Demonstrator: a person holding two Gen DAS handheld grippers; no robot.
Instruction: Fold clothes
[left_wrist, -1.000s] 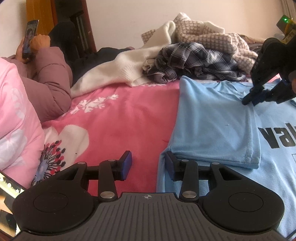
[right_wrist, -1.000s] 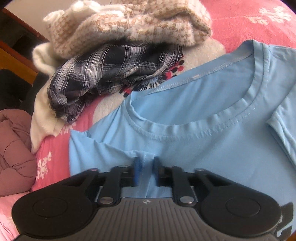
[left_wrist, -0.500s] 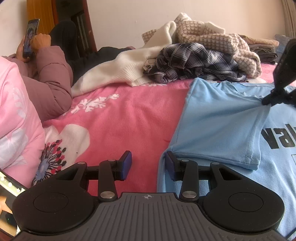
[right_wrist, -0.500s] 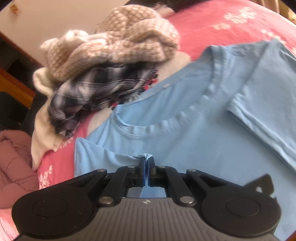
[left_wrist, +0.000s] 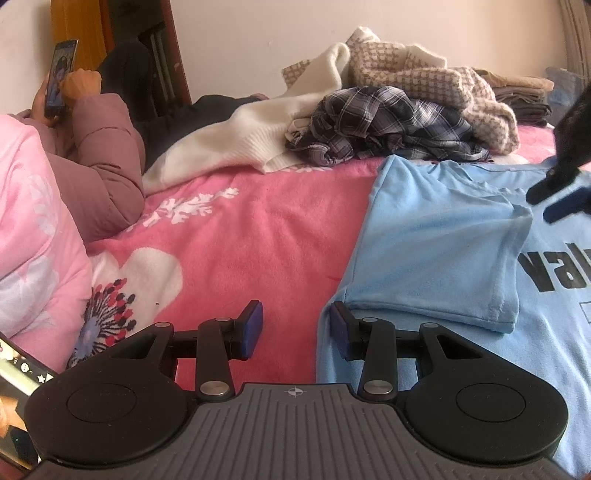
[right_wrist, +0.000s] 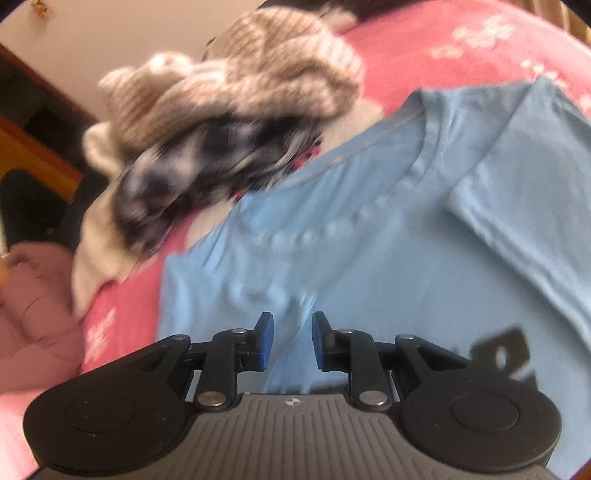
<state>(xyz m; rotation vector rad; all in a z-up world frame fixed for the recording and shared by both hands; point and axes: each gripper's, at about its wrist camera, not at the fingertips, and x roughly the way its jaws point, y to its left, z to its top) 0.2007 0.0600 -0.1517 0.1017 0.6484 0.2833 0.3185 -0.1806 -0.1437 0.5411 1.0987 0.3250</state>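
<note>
Right gripper (right_wrist: 292, 341): hovering with jaws apart, gripping nothing, over the folded-in sleeve.
Left gripper (left_wrist: 295, 334): spread wide, straddling the shirt's lower-centre edge.
Blue T-shirt (left_wrist: 443, 243): lying flat, right of frame, on pink blanket (left_wrist: 258, 236).
Unfolded pile (left_wrist: 388, 110): waiting, upper centre.

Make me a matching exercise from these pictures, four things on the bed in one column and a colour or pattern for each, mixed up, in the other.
Things:
1. T-shirt
2. Blanket
3. Crumpled shirt on the pile
4. Sweater beside it

Descriptions:
A. Dark plaid
B. Cream white
C. Light blue with black lettering
D. Pink with white snowflakes

Pairs: 1-C, 2-D, 3-A, 4-B
</note>
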